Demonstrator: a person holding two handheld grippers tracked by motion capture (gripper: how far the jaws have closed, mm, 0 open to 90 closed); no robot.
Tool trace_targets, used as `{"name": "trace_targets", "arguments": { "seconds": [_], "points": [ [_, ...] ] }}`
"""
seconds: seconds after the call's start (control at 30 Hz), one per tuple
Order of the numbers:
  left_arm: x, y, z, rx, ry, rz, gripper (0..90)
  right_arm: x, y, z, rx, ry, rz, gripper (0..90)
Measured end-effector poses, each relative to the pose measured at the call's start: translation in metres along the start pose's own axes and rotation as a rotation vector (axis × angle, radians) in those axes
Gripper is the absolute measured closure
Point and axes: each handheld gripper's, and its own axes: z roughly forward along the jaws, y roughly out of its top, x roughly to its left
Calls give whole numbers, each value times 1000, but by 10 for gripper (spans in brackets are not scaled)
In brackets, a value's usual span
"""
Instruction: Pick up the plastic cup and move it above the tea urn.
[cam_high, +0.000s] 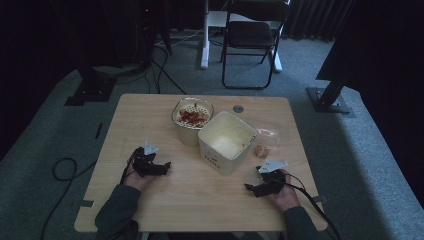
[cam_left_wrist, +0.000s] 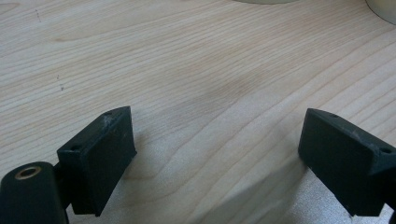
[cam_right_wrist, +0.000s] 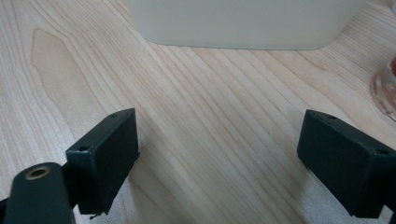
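A cream square tub (cam_high: 227, 142) stands open at the middle of the wooden table (cam_high: 150, 115), its inside pale. Behind it to the left sits a cream bowl (cam_high: 193, 120) with a perforated insert holding reddish food. My left gripper (cam_high: 159, 167) rests on the table left of the tub, open, with bare wood between its pads (cam_left_wrist: 100, 158). My right gripper (cam_high: 251, 188) lies near the front right, also open; the tub's side (cam_right_wrist: 243, 23) stands just beyond its pads (cam_right_wrist: 107, 158).
A small brownish lump (cam_high: 261, 150) lies right of the tub, next to a clear wrapper (cam_high: 267, 133). A round grey grommet (cam_high: 238, 108) sits near the table's far edge. A black folding chair (cam_high: 252, 37) stands on the carpet behind. Cables trail off the left side.
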Motion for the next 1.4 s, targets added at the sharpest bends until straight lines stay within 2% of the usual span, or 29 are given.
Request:
{"name": "trace_targets", "arguments": {
  "seconds": [0.17, 0.2, 0.27, 0.33, 0.4, 0.53, 0.57, 0.7, 0.77, 0.9, 1.0, 1.27, 1.33, 1.4],
  "points": [
    [0, 0, 0, 1, 0, 0, 111, 2, -1, -2, -3, -22, 25, 155],
    [0, 0, 0, 1, 0, 0, 110, 1, -1, -5, -1, -45, 46, 252],
    [0, 0, 0, 1, 0, 0, 110, 0, -1, -6, 2, -54, 57, 283],
    [0, 0, 0, 1, 0, 0, 110, -2, 0, -9, 12, -94, 93, 341],
    [0, 0, 0, 0, 0, 0, 111, -2, 0, -10, 18, -126, 107, 378],
    [0, 0, 0, 0, 0, 0, 111, -1, 1, -13, 27, -211, 100, 429],
    [0, 0, 0, 0, 0, 0, 110, -1, 1, -13, 27, -211, 100, 429],
    [0, 0, 0, 0, 0, 0, 110, -3, 1, -21, 35, -277, 110, 497],
    [0, 0, 0, 0, 0, 0, 111, -5, 1, -24, 28, -284, 118, 506],
    [0, 0, 0, 0, 0, 0, 111, -16, 0, -39, 7, -360, 177, 543],
    [0, 0, 0, 0, 0, 0, 110, -22, 0, -46, -6, -418, 204, 549],
    [0, 0, 0, 0, 0, -1, 110, -43, 10, -62, -53, -508, 266, 563],
    [0, 0, 0, 0, 0, 0, 111, -50, 14, -65, -65, -524, 276, 568],
    [0, 0, 0, 0, 0, 0, 111, -57, 17, -67, -74, -529, 304, 576]
  ]
}}
